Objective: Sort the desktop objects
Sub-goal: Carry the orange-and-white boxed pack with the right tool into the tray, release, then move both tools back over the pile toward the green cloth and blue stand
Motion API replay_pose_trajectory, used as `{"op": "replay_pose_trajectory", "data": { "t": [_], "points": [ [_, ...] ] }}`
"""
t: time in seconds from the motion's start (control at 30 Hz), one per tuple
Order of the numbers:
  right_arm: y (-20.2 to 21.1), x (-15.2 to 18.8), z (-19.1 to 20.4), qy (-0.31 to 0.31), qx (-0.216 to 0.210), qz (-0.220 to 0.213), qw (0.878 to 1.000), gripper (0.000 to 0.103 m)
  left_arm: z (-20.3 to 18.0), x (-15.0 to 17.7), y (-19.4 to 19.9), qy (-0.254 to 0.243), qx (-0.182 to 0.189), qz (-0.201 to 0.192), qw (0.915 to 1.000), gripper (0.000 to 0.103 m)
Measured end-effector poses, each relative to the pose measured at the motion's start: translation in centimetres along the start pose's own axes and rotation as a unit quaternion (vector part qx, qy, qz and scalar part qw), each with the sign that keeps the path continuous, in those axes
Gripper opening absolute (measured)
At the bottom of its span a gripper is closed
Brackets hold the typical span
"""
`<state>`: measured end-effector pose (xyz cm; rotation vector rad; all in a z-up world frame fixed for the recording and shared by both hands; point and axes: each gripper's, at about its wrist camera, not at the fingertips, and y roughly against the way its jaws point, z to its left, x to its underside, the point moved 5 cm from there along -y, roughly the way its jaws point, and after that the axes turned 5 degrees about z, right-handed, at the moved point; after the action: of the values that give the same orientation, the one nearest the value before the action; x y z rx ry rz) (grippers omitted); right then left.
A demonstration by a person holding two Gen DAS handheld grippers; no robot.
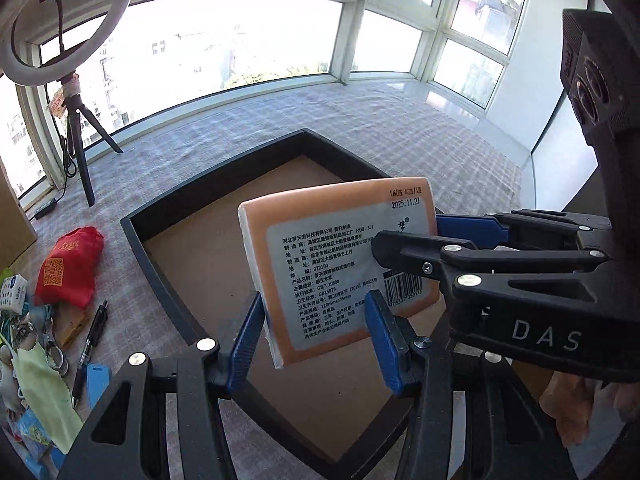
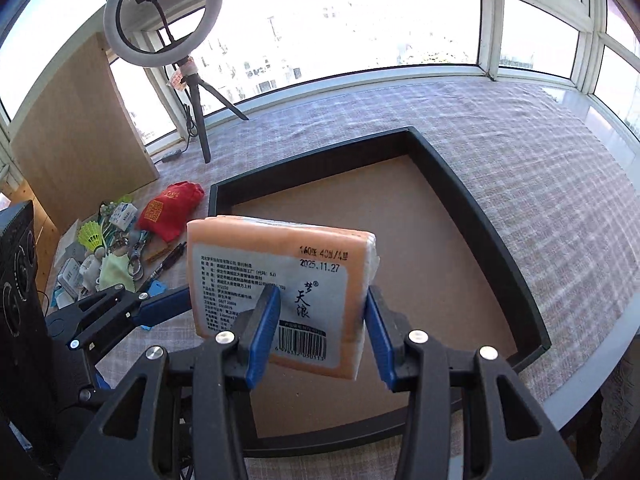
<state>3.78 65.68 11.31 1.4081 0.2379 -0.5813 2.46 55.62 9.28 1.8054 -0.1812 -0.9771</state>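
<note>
Right hand-held gripper hides tissue pack's barcode.

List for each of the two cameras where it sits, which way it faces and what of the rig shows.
Left wrist: on the left tongs, looking down at the tissue pack over the black tray; right tongs enter from the right.
Right wrist: on the right tongs, facing the same pack; left tongs enter from the left.
Shared: pack, tray, red pouch, ring light.
</note>
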Motion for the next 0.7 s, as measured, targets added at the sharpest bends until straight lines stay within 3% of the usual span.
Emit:
{"op": "replay_pose_trajectory", "data": {
  "t": [0.13,0.3,0.5,0.7],
  "points": [
    [1.4,-0.2,-2.6,-0.037,0.021,-0.024,0.999,0.043,-0.7,-0.8,0.1,-0.011,-0.02,-0.002,0.9997,0.053],
    [1.9,-0.9,-2.5,-0.032,0.023,-0.029,0.999,0.043,1.5,-1.0,1.2,0.003,-0.033,-0.007,0.9994,0.053],
    [1.1,-1.6,0.8,-0.001,0.006,-0.023,1.0,0.044,5.9,0.4,2.2,0.042,-0.058,-0.002,0.9974,0.053],
    [-1.0,-1.9,6.6,0.049,-0.022,-0.001,0.999,0.044,12.2,3.5,3.8,0.096,-0.098,0.01,0.9905,0.054]
  ]
}}
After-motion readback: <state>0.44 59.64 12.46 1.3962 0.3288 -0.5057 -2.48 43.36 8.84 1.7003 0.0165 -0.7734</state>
